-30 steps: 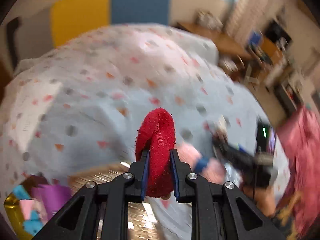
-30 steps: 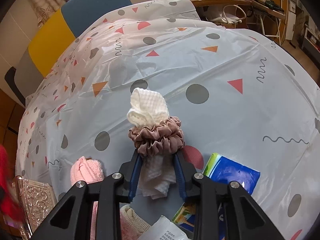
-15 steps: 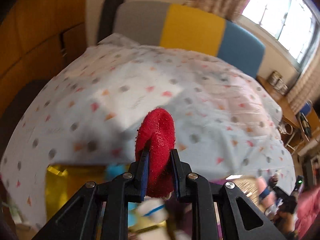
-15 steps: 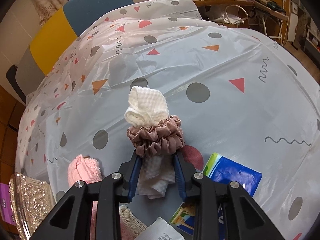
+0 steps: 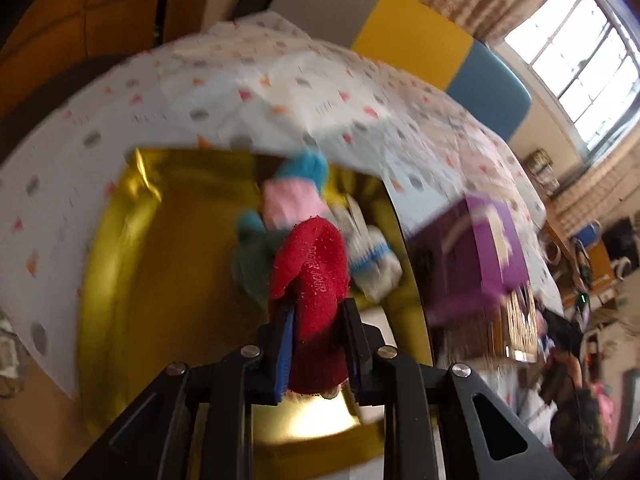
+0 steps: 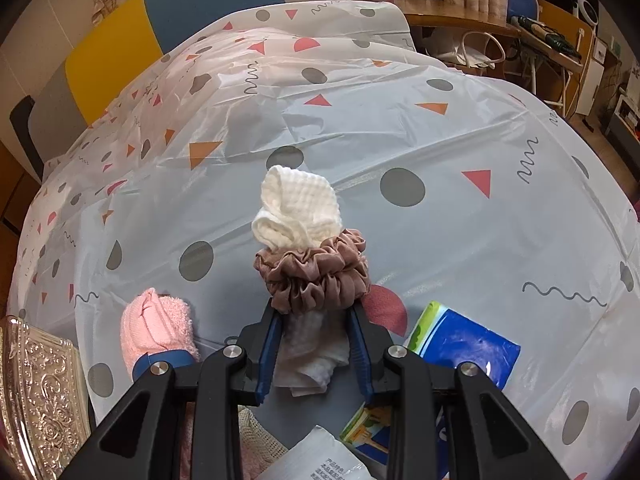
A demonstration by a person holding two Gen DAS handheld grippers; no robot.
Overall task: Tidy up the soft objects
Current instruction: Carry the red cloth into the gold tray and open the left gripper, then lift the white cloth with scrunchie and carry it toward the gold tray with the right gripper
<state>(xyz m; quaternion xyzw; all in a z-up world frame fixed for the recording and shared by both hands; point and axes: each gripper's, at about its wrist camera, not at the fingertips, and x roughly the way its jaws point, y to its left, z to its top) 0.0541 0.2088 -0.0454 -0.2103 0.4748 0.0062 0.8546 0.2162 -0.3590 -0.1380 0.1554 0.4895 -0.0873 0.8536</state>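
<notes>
The left gripper (image 5: 316, 344), jaws just easing apart, is pinching a fuzzy red sock (image 5: 310, 280) above a gold tray (image 5: 120, 248). The right gripper (image 6: 314, 354) is clamping a white cloth (image 6: 298, 212) banded by a brown scrunchie (image 6: 316, 276).

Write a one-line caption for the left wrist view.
Left gripper carries a red sock over the gold tray.

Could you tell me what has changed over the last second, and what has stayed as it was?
The left gripper has swung the red cloth from above the dotted tablecloth to over the gold tray, where other soft items lie. Its jaws have just been opening slightly, the cloth still between them. The right gripper stays put, holding the white cloth with its brown scrunchie.
</notes>
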